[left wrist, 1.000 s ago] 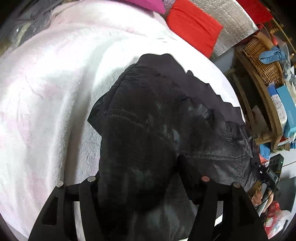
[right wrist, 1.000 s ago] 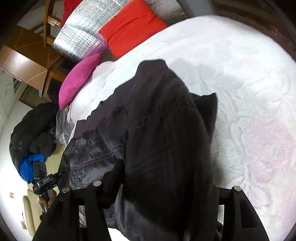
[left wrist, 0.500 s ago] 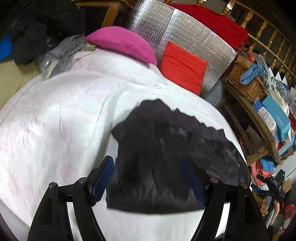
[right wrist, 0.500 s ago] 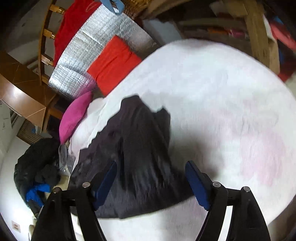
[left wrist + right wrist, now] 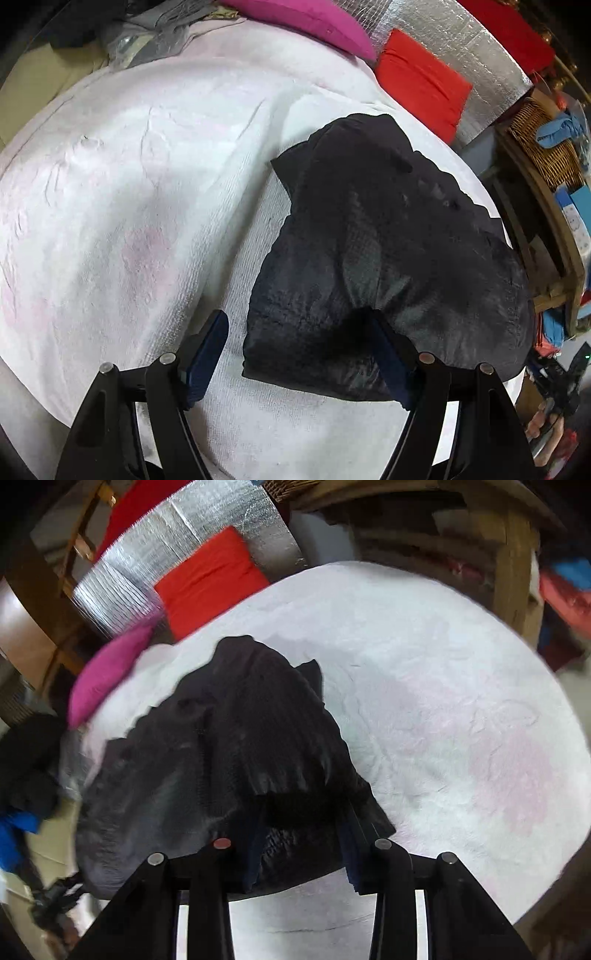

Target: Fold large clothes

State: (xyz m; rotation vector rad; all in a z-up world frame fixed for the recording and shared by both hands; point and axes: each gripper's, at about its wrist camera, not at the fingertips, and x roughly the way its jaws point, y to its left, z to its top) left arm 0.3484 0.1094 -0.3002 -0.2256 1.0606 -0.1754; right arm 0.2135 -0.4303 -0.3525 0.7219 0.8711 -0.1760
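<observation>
Black garment [image 5: 373,251], a dark quilted-looking piece of clothing, lies bunched in a rough fold on the white towel-like cover [image 5: 129,206] of a bed, toward the cover's right half in the left wrist view. The left gripper [image 5: 299,339] has its jaws spread wide; the left finger stands over bare white cover, while the right finger [image 5: 388,354] presses against or under the near edge of the cloth, so nothing is clamped between them. In the right wrist view the same black garment [image 5: 236,746] rises in a hump in front of the camera, with a ribbed layer draped over a shinier one. The right gripper [image 5: 299,834] has its fingers [image 5: 354,853] on either side of the near fold, with dark cloth filling the gap between them, but whether they pinch it or merely straddle it cannot be told. Beyond the garment, at the far end of the bed, lie a magenta pillow [image 5: 306,22] and a red cushion [image 5: 421,81], the latter leaning on a silver foil-covered panel [image 5: 454,48]. A wicker basket [image 5: 543,144] sits on a wooden shelf to the right, and a heap of dark clothes [image 5: 26,760] lies off the bed's left side in the right wrist view.
</observation>
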